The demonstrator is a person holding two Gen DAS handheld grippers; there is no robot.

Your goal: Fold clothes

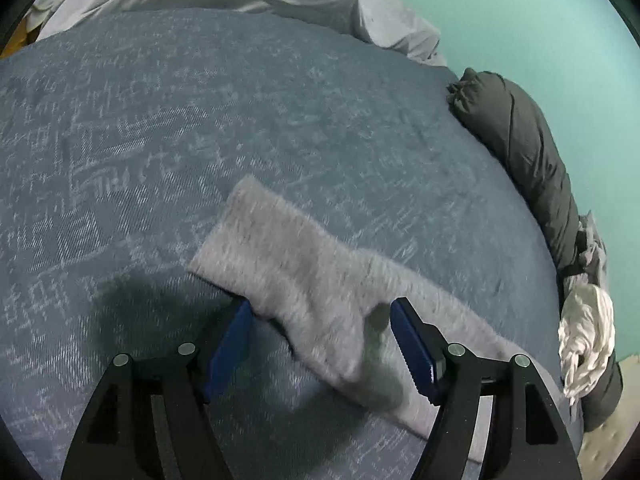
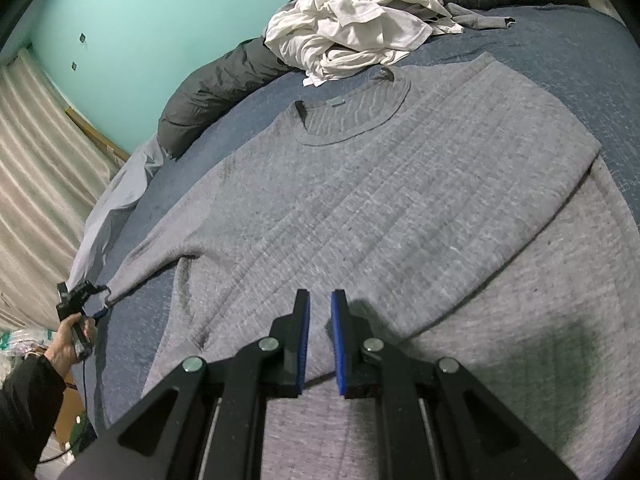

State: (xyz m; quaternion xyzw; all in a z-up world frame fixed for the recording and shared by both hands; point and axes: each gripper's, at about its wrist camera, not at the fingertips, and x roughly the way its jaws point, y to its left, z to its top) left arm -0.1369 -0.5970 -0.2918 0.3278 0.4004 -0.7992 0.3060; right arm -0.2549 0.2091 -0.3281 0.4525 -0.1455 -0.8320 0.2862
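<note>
Looking along the left gripper (image 1: 320, 344), the left wrist view shows its blue pads spread wide, pinching nothing; the grey sweater's sleeve (image 1: 304, 276) lies loose on the blue bedspread (image 1: 200, 120), its cuff pointing away from the sweater. The near edge of the sleeve sits between the open fingers, so a careless closing could snag it and drag it askew.

From the right wrist view, the right gripper (image 2: 320, 340) hovers over the grey sweater (image 2: 400, 200), fingers nearly pressed together with only a narrow gap and no cloth visibly caught. The sweater lies flat, collar toward the white crumpled garment (image 2: 352, 36). Pressing down here could likely bunch the knit and spoil the fold line.
</note>
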